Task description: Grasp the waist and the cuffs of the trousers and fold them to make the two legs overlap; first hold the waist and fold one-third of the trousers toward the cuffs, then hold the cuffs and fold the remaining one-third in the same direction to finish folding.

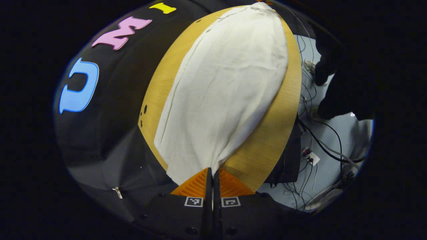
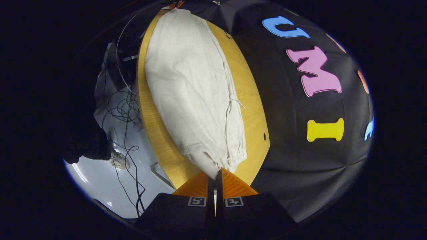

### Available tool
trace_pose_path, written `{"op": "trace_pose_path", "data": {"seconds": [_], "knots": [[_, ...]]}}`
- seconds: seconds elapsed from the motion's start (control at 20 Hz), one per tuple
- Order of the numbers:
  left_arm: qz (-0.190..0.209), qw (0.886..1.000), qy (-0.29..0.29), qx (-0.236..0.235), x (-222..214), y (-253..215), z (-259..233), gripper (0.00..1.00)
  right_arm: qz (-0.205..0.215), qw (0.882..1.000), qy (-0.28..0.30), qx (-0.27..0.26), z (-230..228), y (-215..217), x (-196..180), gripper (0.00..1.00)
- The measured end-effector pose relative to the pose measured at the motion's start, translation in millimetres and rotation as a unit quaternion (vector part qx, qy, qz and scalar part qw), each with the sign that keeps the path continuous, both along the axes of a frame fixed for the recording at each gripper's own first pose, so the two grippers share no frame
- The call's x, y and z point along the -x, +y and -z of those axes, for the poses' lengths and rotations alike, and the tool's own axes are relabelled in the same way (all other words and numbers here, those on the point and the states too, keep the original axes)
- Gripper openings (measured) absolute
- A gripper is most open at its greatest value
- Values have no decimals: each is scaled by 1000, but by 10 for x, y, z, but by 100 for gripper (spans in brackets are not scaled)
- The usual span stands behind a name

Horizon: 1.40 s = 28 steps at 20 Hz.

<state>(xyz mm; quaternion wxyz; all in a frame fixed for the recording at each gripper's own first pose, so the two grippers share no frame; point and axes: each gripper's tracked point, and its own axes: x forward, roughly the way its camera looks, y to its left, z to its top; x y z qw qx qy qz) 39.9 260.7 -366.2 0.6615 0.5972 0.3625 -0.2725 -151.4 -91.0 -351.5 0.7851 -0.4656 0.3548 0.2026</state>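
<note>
So the trousers (image 1: 223,90) are laid out long on the wooden table (image 1: 267,146), white cloth stretched from one end to the other, and each gripper has hold of one end.

In the left gripper view, the left gripper (image 1: 212,178) sits at 6 o'clock with its two fingers clenched together on a corner of the cloth. The fabric pulls into a narrow point right where it enters the jaws, then fans out wide toward 12 o'clock. This end looks plain and smooth (I can't tell for sure from this angle whether it's the cuffs, but there's no gathered band here). Off at 3 o'clock there's a tangle of cables (image 1: 320,143) on a pale floor (image 1: 347,133).

In the right gripper view, the right gripper (image 2: 215,180) is also at 6 o'clock, fingers pinched tight on the trousers (image 2: 190,86). This end has the gathered, elastic-looking waist (image 2: 230,158) just up from the fingertips toward 1 o'clock, with a drawstring (image 2: 233,103) trailing along the right edge of the cloth. The table (image 2: 156,130) runs up toward 12 o'clock under the fabric, and more cables (image 2: 123,106) lie on the floor around 9 o'clock.

The cloth lies mostly flat with soft wrinkles, and lifts a bit at both pinched ends.
</note>
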Motion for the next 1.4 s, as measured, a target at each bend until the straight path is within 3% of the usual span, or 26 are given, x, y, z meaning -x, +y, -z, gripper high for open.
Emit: {"op": "trace_pose_path", "data": {"seconds": [0.3, 0.65, 0.95, 1.15, 1.2, 1.4], "knots": [[-57, 997, -34, 51, -346, -106, -370, 5, 80, 994, -58, -36, -439, -142, -602, 6], [-126, 988, -37, 84, -1162, -160, -527, 5, 89, 994, -65, -18, -286, -313, -1179, 6], [-114, 992, -5, 43, -1727, -280, -246, 5, 87, 996, -29, -3, 134, -334, -1570, 6], [-109, 994, 31, 6, -1853, -242, 62, 6, 71, 997, 11, 7, 487, -305, -1660, 2], [-105, 994, 36, -1, -1881, -251, 127, 6, 69, 997, 20, 10, 565, -303, -1667, 6], [-91, 994, 51, -24, -1953, -235, 326, 6, 68, 997, 43, 15, 848, -290, -1711, 6]]}}
